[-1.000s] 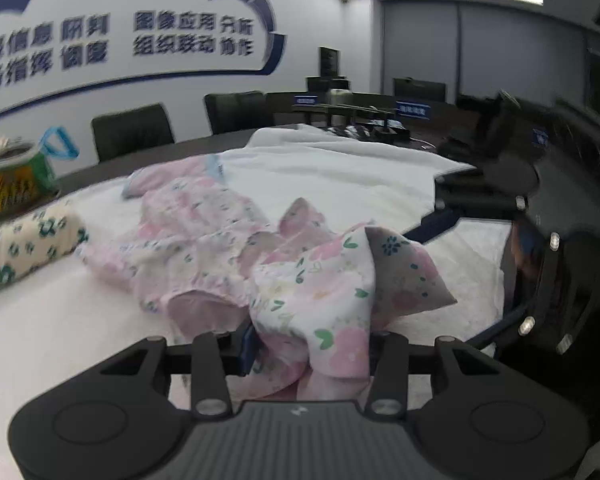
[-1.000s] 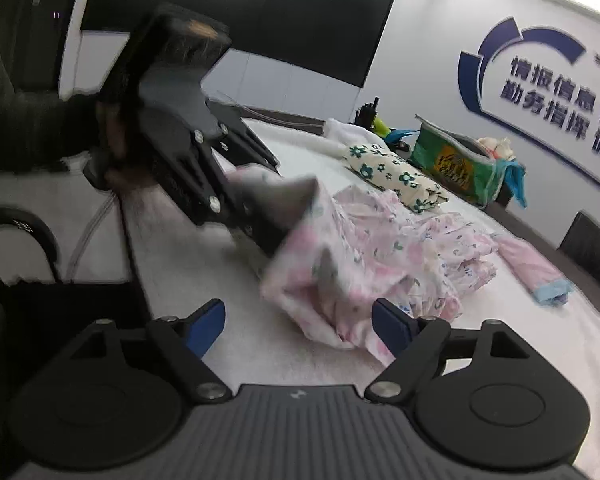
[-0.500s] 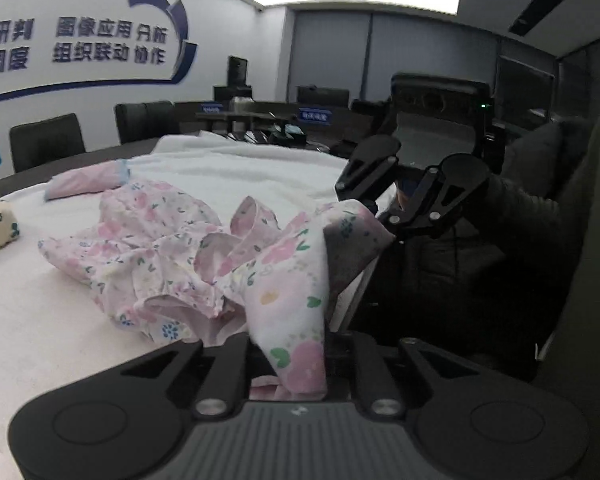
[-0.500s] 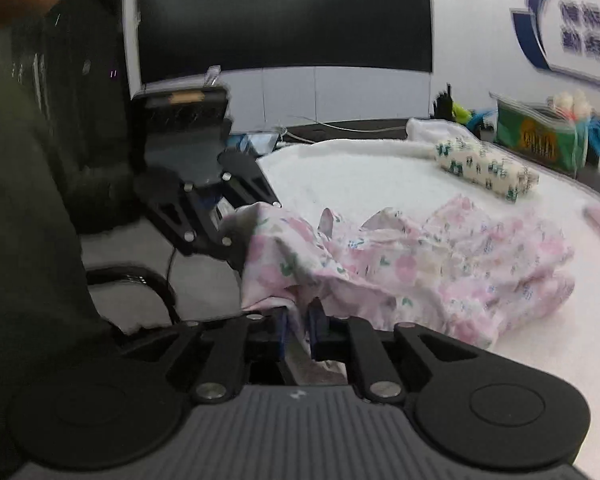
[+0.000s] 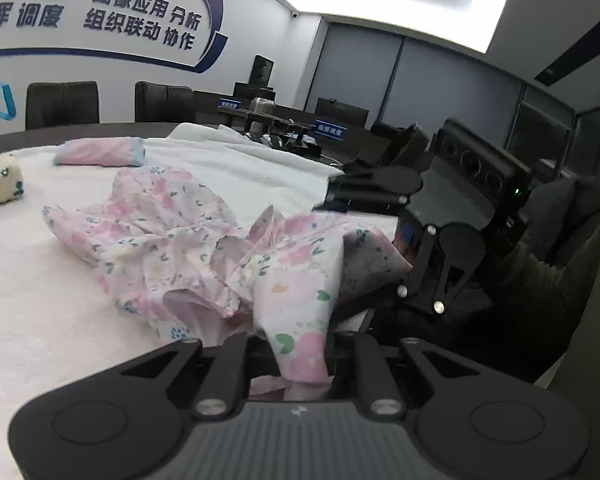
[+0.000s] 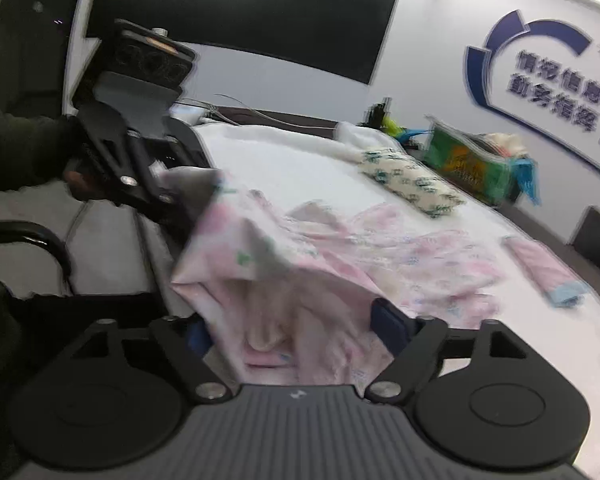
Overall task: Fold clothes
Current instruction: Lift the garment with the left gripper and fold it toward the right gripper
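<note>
A pink floral garment [image 5: 172, 240] lies crumpled on the white-covered table [image 5: 28, 320], with its near edge lifted. My left gripper [image 5: 296, 344] is shut on a fold of that edge, which hangs down between the fingers. In the right wrist view the left gripper [image 6: 168, 200] holds the garment's [image 6: 380, 248] left corner up. My right gripper [image 6: 292, 332] has its jaws opening wide. Fabric drapes loosely between the blue pads [image 6: 388, 324] without being pinched. The left wrist view shows the right gripper [image 5: 364, 256] at the garment's other raised corner.
A folded pink piece [image 5: 100, 152] and a rolled green-flowered cloth [image 5: 0, 180] lie further back. A green bag [image 6: 472, 168] stands by the wall. Dark chairs [image 5: 62, 104] line the far side. A person's dark sleeve [image 5: 540, 280] is at the table's near edge.
The left gripper closed on the garment edge and swung right. The right gripper pinched the fabric half a second ago; now its jaws stand wide apart again.
</note>
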`<state>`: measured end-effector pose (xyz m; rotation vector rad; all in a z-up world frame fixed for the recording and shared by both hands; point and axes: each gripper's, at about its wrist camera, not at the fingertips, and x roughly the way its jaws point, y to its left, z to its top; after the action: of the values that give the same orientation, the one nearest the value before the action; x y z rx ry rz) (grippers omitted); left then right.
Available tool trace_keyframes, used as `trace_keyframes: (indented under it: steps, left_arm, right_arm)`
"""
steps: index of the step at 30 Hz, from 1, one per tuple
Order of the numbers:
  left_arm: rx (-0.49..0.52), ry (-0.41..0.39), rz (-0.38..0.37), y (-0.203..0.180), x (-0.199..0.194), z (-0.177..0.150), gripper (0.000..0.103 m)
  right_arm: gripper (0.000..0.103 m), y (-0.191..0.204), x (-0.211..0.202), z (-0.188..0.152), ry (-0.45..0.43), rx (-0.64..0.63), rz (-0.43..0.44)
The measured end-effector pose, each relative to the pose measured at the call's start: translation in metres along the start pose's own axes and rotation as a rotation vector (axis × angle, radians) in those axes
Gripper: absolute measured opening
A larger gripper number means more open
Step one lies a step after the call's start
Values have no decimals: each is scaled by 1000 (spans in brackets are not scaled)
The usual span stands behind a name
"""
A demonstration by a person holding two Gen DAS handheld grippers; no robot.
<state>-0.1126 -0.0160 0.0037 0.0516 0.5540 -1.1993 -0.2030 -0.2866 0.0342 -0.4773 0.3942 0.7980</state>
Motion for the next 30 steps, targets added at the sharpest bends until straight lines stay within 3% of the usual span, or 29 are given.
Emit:
trace_keyframes:
  steps: [2, 7, 11, 14, 16, 21, 25, 28, 29, 30]
  left_arm:
    - [-5, -2, -12, -1, 0, -1, 12]
    - [-36, 11, -17, 6, 4, 1, 14]
    - [-62, 30, 12, 9, 6, 5, 14]
    - [-77, 31, 17, 10, 6, 5, 15]
    - [-81, 21, 11, 9, 4, 4, 15]
    - [-94, 28, -6, 12, 6, 4, 15]
    - [-62, 36, -17, 8, 8, 5, 15]
    - [-57, 45, -15, 7, 10, 6, 15]
    - [-57, 45, -12, 7, 11, 6, 15]
    - [-55, 44, -9, 6, 11, 7, 15]
  right_arm:
    - [103, 5, -7, 2, -17, -9, -46]
    - [102, 20, -10, 10, -43, -116, -159]
    - [102, 29, -9, 16, 21, -177, -214]
    - [102, 23, -6, 21, 91, -120, -217]
    - [102, 21, -9, 21, 75, -104, -243]
    - [103, 44, -14, 19, 55, -269, -326]
    - [102, 52, -7, 16, 11, -342, -259]
    - [102, 42, 8, 14, -15, -337, -145]
    - [98, 37, 13, 13, -25, -328, -103]
    - [74, 33, 18, 13, -34, -319, -62]
